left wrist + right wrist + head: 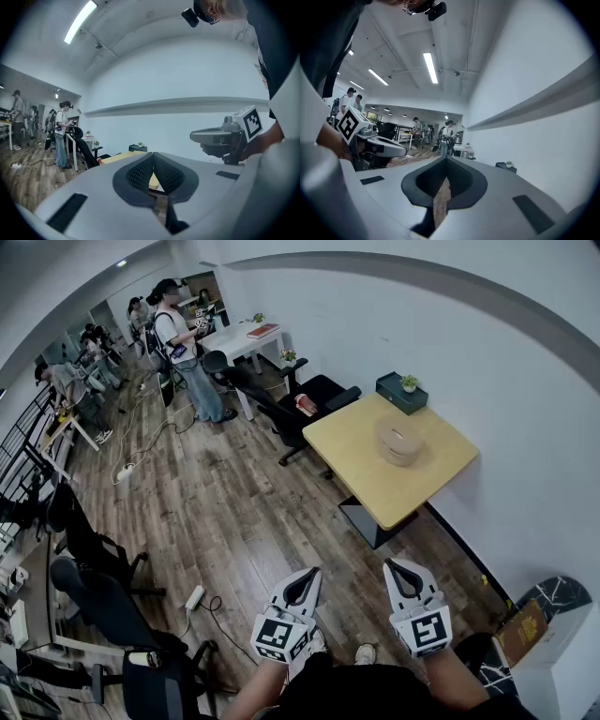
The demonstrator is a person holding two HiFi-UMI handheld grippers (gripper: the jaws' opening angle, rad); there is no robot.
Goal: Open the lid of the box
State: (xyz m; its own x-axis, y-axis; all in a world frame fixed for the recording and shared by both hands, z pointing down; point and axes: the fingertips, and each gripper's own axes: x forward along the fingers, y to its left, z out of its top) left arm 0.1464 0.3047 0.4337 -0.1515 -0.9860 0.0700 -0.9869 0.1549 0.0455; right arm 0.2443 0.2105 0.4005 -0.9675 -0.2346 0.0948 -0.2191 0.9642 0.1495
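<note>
Grey tongs fill the bottom of the head view: the left gripper (309, 576) and the right gripper (397, 570) sit side by side above the plank floor (234, 521). Both have their jaws pressed together, with nothing between them and touching nothing. Further up, right of centre, a pale wooden table (361, 460) stands against the white wall (487, 352). On it, well apart from both grippers, sits the box (398, 446), round and light tan. It lies flat with its lid (397, 432) on top, facing up. Being round, it shows no long axis, and its contents are hidden. At the table's far corner a dark tray (394, 395) holds a small potted plant (409, 382). Black chairs (281, 399) stand beyond the table's left edge.
</note>
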